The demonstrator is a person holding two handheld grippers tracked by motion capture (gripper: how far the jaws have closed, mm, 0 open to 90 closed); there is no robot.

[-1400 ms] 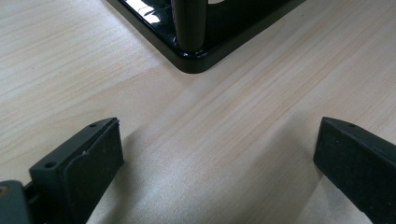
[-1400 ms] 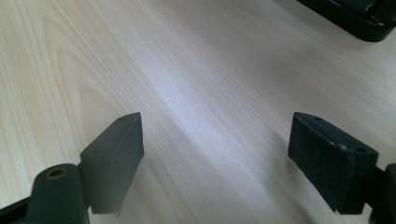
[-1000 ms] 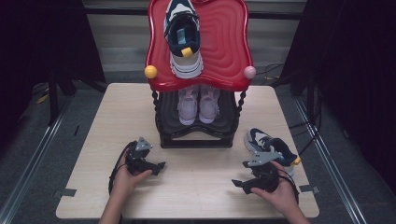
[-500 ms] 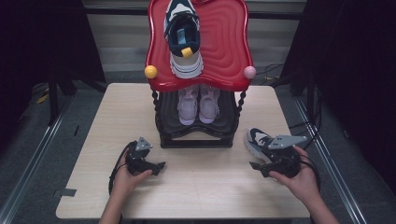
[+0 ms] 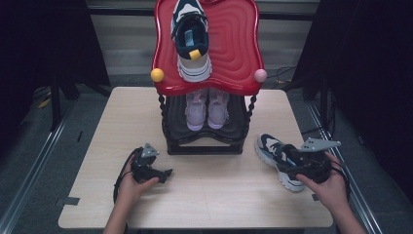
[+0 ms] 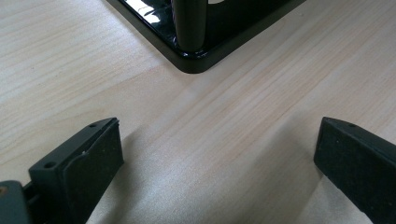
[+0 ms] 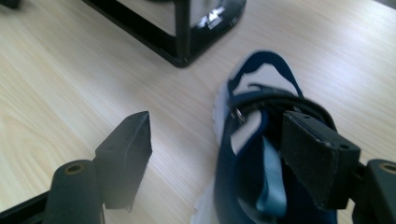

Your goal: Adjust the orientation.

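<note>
A navy and white sneaker (image 5: 273,151) lies on the table (image 5: 219,195) to the right of the shoe rack (image 5: 204,141). My right gripper (image 5: 298,168) hovers over its heel end, open. In the right gripper view the gripper (image 7: 219,154) straddles the sneaker (image 7: 261,93): one pad sits over the shoe's opening and the other over bare wood, with the shoe's side wall between them. Its jaws have just been closing, and neither pad presses on the shoe. My left gripper (image 5: 158,169) rests open on the table by the rack's front left corner, nothing between its jaws (image 6: 215,158).
The rack has a red wavy top shelf (image 5: 238,44) that carries a matching navy sneaker (image 5: 192,39). A pale pair of sneakers (image 5: 207,107) stands on its black lower shelf. The rack's black base corner (image 6: 194,58) lies just ahead of the left gripper. Dark floor surrounds the table.
My right hand has moved right and away from the front edge, and has come over the sneaker's heel. The left hand and the sneaker have stayed where they were.
</note>
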